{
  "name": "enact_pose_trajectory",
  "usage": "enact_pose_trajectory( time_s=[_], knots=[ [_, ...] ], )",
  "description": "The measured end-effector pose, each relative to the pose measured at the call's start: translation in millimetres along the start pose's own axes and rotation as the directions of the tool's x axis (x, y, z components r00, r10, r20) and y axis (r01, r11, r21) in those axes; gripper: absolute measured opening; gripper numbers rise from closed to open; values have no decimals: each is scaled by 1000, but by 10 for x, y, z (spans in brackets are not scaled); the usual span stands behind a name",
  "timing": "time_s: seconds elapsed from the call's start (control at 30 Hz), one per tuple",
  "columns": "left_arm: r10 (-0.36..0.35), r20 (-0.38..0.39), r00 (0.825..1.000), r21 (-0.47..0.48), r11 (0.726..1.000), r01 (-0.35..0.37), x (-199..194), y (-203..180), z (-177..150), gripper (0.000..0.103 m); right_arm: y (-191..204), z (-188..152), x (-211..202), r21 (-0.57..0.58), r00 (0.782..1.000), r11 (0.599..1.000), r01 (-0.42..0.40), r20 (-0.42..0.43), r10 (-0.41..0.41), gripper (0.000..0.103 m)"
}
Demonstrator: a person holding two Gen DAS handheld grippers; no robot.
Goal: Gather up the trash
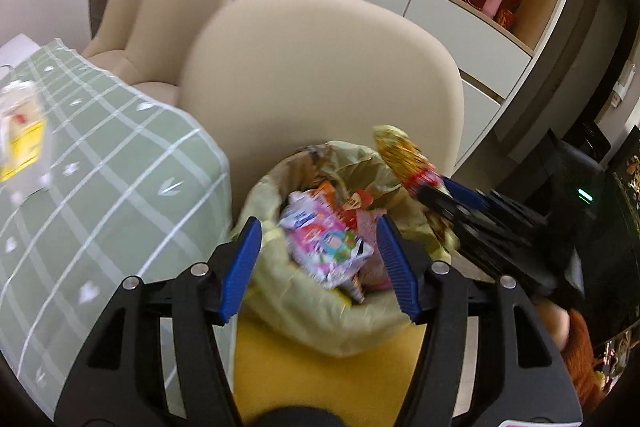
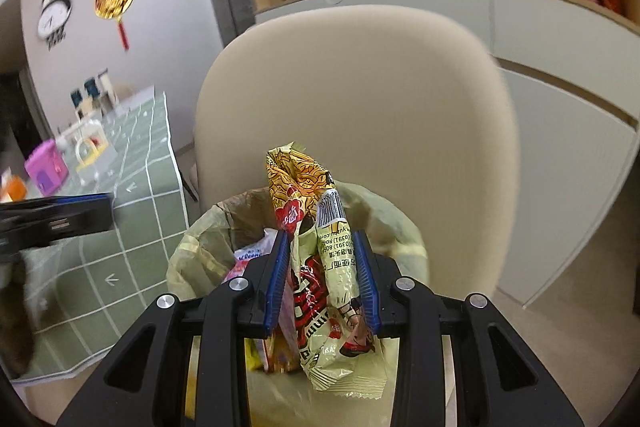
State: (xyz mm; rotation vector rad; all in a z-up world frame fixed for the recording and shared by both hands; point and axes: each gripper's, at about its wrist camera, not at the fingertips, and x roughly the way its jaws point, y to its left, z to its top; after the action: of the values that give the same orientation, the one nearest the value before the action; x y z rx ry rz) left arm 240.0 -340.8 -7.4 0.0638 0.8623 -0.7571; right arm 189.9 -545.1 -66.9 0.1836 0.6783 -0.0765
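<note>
The left claw [image 1: 318, 263] is released: its blue pads stand apart with nothing pressed between them. It hangs over the trash bin [image 1: 320, 323], a yellow container lined with a pale yellow-green bag. Colourful snack wrappers [image 1: 326, 247] lie inside the bag, visible in the gap between the pads but not touched by them.

The right claw [image 2: 322, 283] is clenched on a yellow-and-red snack packet [image 2: 320, 267]. Both pads press the packet's sides; its crumpled top sticks up past the fingertips and its lower end hangs toward the camera. The packet sits above the bin's opening, at its right rim in the left wrist view.

A beige chair back [image 1: 320, 75] stands directly behind the bin. The tabletop [image 1: 104, 163], covered by a green checked cloth, lies just beside the bin on the left and carries a blurred clear container [image 1: 22, 131].
</note>
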Motion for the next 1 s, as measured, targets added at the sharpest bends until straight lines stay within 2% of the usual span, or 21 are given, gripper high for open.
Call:
enact_pose_trajectory(
  time_s=[0.13, 0.23, 0.3, 0.4, 0.43, 0.57, 0.7, 0.8, 1.0],
  knots=[
    [44, 27, 999, 5, 999, -44, -326, 117, -172, 57, 132, 21, 273, -41, 999, 999, 29, -40, -30, 31],
    [81, 37, 996, -10, 997, -81, -557, 223, -327, 57, 149, -28, 385, -20, 998, 1000, 2, -63, -3, 32],
    [105, 60, 993, -36, 994, -103, -731, 304, -457, 60, 201, -57, 425, -32, 997, 999, 12, -75, -14, 40],
    [140, 94, 986, -69, 989, -134, -929, 372, -629, 63, 297, -106, 375, -74, 998, 996, 49, -47, -52, 48],
    [156, 106, 982, -77, 986, -149, -984, 388, -684, 64, 319, -108, 329, -76, 998, 996, 55, -33, -58, 52],
    [231, 145, 962, -114, 970, -215, -1163, 451, -851, 70, 354, -115, 60, -52, 999, 998, 46, 9, -46, 52],
    [260, 164, 952, -168, 958, -233, -1355, 497, -1059, 80, 516, -197, -323, -56, 998, 998, 42, 48, -39, 52],
    [285, 177, 942, -157, 953, -259, -1475, 445, -1248, 85, 722, -326, -673, -61, 997, 998, -3, 77, 8, 52],
    [334, 221, 916, -129, 941, -312, -1749, 323, -1630, 85, 1333, -700, -1339, -113, 989, 992, -55, 127, 69, 52]
  ],
)
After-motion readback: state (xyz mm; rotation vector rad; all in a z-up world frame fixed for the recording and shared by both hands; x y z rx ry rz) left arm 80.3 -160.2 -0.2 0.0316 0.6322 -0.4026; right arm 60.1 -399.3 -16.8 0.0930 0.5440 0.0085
